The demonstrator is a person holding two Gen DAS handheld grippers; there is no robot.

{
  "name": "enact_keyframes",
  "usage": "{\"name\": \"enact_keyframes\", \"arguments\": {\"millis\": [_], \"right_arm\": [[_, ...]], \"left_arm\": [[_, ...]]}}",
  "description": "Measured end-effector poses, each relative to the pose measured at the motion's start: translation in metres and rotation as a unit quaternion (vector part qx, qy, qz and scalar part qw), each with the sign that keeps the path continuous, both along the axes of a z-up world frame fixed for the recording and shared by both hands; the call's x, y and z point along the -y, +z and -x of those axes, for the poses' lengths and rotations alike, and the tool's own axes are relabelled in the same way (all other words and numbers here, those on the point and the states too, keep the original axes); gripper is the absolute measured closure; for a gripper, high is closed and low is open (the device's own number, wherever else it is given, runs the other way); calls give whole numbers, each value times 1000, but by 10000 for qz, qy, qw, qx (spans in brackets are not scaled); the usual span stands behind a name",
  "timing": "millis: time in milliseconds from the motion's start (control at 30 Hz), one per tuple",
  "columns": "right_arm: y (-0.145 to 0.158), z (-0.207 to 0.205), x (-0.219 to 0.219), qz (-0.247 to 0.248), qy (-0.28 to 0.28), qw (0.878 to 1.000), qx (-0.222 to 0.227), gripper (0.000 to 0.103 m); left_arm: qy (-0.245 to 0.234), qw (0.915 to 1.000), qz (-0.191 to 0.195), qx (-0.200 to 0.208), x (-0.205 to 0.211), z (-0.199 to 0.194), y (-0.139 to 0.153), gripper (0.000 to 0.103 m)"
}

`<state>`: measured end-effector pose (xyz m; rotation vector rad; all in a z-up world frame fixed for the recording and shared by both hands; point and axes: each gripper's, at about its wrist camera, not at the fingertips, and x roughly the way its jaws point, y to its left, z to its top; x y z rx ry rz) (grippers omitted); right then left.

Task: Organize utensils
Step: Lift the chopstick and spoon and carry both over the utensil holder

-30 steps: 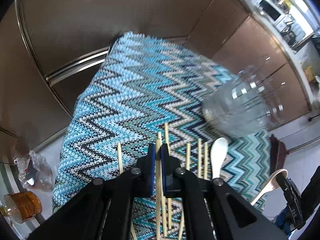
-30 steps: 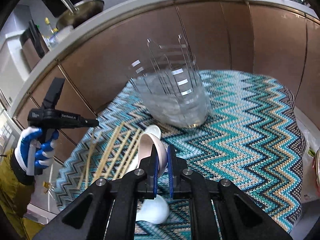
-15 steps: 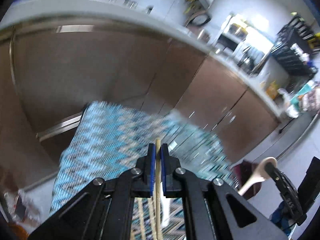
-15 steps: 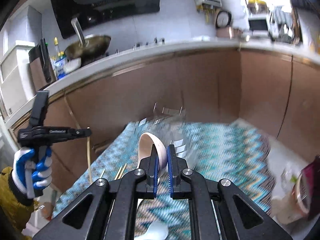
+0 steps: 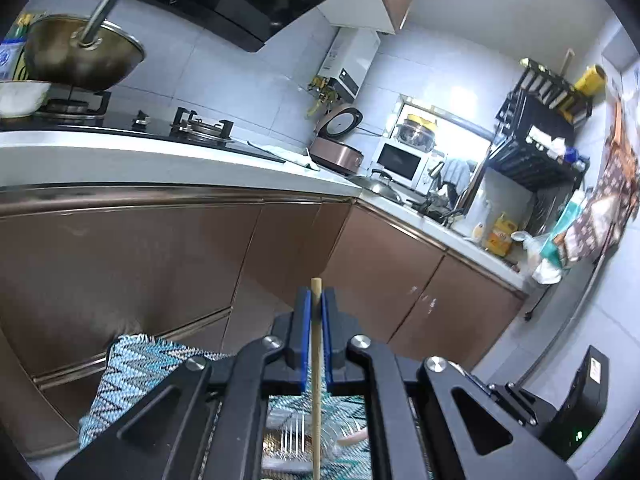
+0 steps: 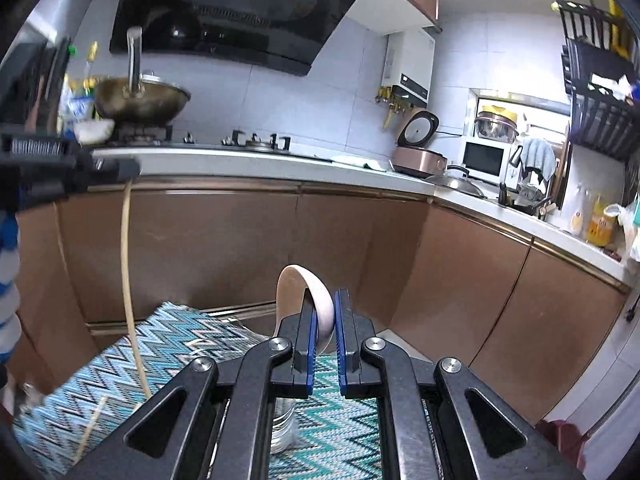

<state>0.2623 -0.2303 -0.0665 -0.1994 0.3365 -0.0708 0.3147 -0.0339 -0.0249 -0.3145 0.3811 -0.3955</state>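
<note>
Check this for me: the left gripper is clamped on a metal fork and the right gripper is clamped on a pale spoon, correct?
Not quite. The left gripper is clamped on a wooden chopstick, not a metal fork; the left wrist view shows it. The right gripper is indeed clamped on the pale spoon.

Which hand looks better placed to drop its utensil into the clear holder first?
Probably the left. The left tool holds a chopstick hanging straight down, with the clear holder showing directly beneath it. The right tool grips a spoon, and the holder sits lower left.
</note>
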Motion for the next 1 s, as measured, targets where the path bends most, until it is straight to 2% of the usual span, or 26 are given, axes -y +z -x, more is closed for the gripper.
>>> {"name": "enact_keyframes", "arguments": {"millis": [133, 233, 433, 500, 733, 1000], "right_arm": [[-23, -18, -2, 145, -139, 9997, -155, 95], [-38, -25, -2, 184, -197, 9992, -278, 95], [-67, -38, -9, 372, -297, 9978, -452, 95], [-73, -41, -9, 325, -306, 9976, -521, 95], [-70, -39, -3, 184, -291, 9980, -528, 95], [-75, -44, -7, 272, -344, 9972, -603, 95]], "left_arm": [[321, 9986, -419, 80, 23, -20, -28, 98], [435, 9979, -476, -45, 31, -37, -50, 98], [633, 9951, -756, -35, 43, -48, -82, 98], [576, 9962, -645, -140, 37, -49, -86, 98], [320, 9989, -344, -89, 20, -28, -61, 98], [269, 9984, -297, 410, 14, 6, -24, 98]]}}
